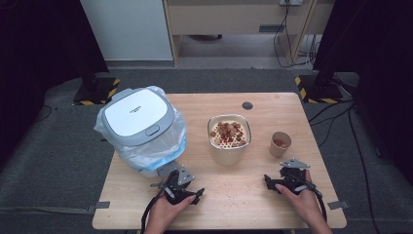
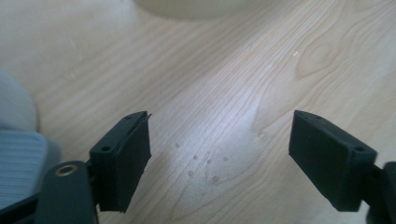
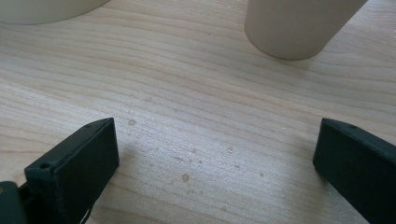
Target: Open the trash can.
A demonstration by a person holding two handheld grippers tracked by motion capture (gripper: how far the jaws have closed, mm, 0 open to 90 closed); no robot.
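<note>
A cream container (image 1: 230, 140) with a perforated insert holding red and brown food scraps stands at the table's middle. To its right is a small paper cup (image 1: 280, 144) with a bit of food inside; its base shows close ahead in the right gripper view (image 3: 299, 28). A white-lidded bin (image 1: 140, 126) lined with a clear plastic bag sits at the left. My left gripper (image 1: 187, 191) rests near the front edge, just below the bin, jaws wide apart over bare wood (image 2: 219, 158). My right gripper (image 1: 285, 180) rests at the front right below the cup, also open and empty (image 3: 215, 158).
The wooden table (image 1: 234, 204) has small droplets and crumbs on it between the grippers. A round cable hole (image 1: 247, 105) lies at the back. Grey floor, black stands with striped bases and cables surround the table.
</note>
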